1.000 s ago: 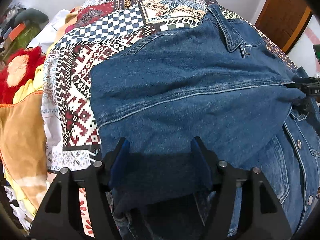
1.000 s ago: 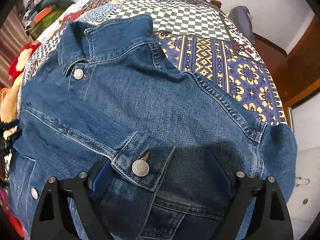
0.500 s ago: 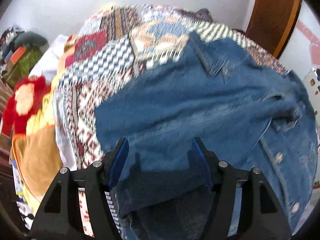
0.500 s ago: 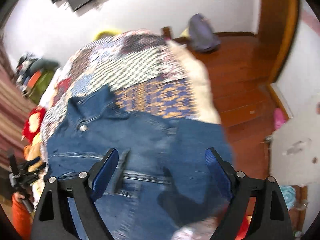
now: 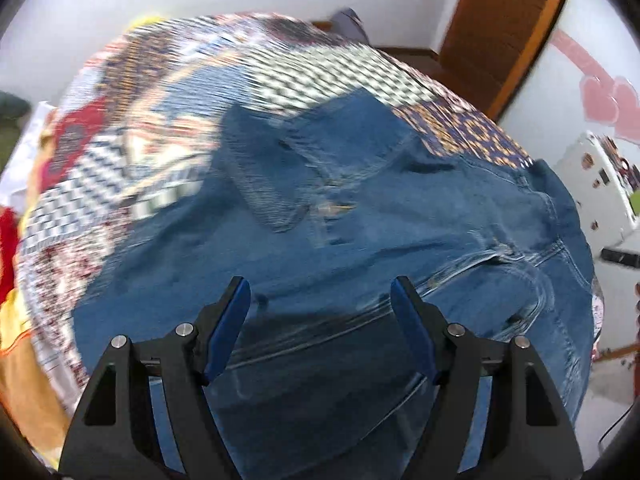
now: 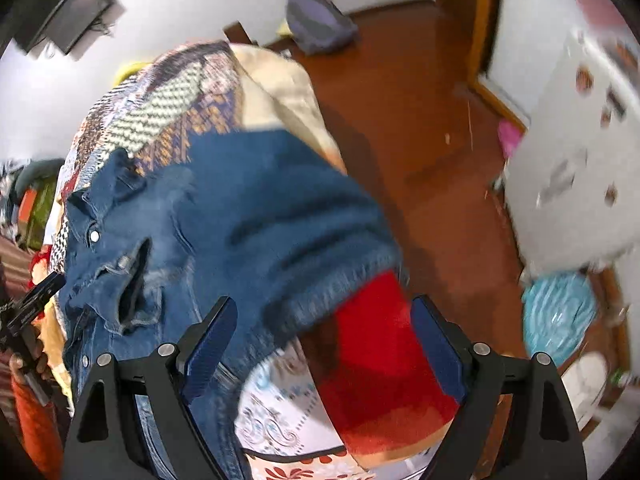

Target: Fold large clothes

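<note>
A blue denim jacket (image 5: pixel 360 240) lies spread across a bed covered by a patchwork quilt (image 5: pixel 168 120), its far side drooping over the bed's edge toward a red-brown wooden floor (image 6: pixel 420 120). White walls, a wooden door frame (image 5: pixel 508 32), a white cabinet (image 6: pixel 580 140) and a purple backpack (image 6: pixel 320 20) on the floor surround it. No writing is legible; both views are blurred. The left tool (image 5: pixel 320 300) hangs above the jacket, jaws wide, holding nothing. The right tool (image 6: pixel 324 328) is likewise wide and empty.
</note>
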### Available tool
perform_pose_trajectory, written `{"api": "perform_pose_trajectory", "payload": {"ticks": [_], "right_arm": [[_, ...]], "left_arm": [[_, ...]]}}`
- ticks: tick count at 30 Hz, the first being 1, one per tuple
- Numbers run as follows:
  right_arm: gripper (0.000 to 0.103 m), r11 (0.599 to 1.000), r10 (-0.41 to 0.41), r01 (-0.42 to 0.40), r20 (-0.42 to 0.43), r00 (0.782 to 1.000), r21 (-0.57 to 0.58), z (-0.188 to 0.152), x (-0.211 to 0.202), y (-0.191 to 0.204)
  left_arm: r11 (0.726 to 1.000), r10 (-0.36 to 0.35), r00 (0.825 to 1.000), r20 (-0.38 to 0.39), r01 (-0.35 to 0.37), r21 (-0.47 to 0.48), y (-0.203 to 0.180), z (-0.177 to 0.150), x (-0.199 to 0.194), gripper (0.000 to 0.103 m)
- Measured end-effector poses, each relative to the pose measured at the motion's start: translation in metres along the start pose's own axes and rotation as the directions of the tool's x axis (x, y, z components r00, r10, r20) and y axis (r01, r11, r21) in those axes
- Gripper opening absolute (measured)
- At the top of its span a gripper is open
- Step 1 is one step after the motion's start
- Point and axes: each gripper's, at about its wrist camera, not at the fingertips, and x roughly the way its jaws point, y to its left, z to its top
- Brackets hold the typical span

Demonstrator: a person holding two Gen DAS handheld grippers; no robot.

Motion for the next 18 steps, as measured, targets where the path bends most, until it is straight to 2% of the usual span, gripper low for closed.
{"api": "perform_pose_trajectory", "payload": {"ticks": [3, 6, 10, 12, 15, 18], "right_arm": [[0.087, 0.999, 0.018, -0.017, -0.027, 0.999, 0.032, -0.012, 0.014, -0.009], [0.087, 0.995, 0.066, -0.064, -0.023, 0.998, 0.073, -0.017, 0.018, -0.017], [0.087, 0.993, 0.083, -0.081, -0.022, 0.996, 0.083, -0.015, 0.02, -0.021], [0.087, 0.994, 0.082, -0.08, -0.021, 0.996, 0.074, -0.013, 0.021, -0.019], [0.087, 0.994, 0.09, -0.089, -0.018, 0.996, 0.069, -0.009, 0.024, -0.019], [0.087, 0.989, 0.116, -0.114, -0.018, 0.993, 0.092, -0.002, 0.032, -0.021]], "left_arm": [[0.999, -0.038, 0.997, -0.067, 0.039, 0.02, -0.019, 0.013, 0.027, 0.072], [0.991, -0.075, 0.991, -0.11, 0.087, 0.1, -0.043, 0.022, 0.046, 0.073], [0.979, -0.032, 0.987, -0.155, 0.062, 0.194, -0.071, 0.022, 0.071, 0.084], [0.97, 0.014, 0.99, -0.138, 0.02, 0.243, -0.082, 0.018, 0.078, 0.091], [0.961, 0.039, 0.992, -0.122, -0.004, 0.276, -0.091, 0.017, 0.081, 0.091], [0.961, 0.022, 0.991, -0.134, 0.016, 0.276, -0.088, 0.018, 0.083, 0.091]]}}
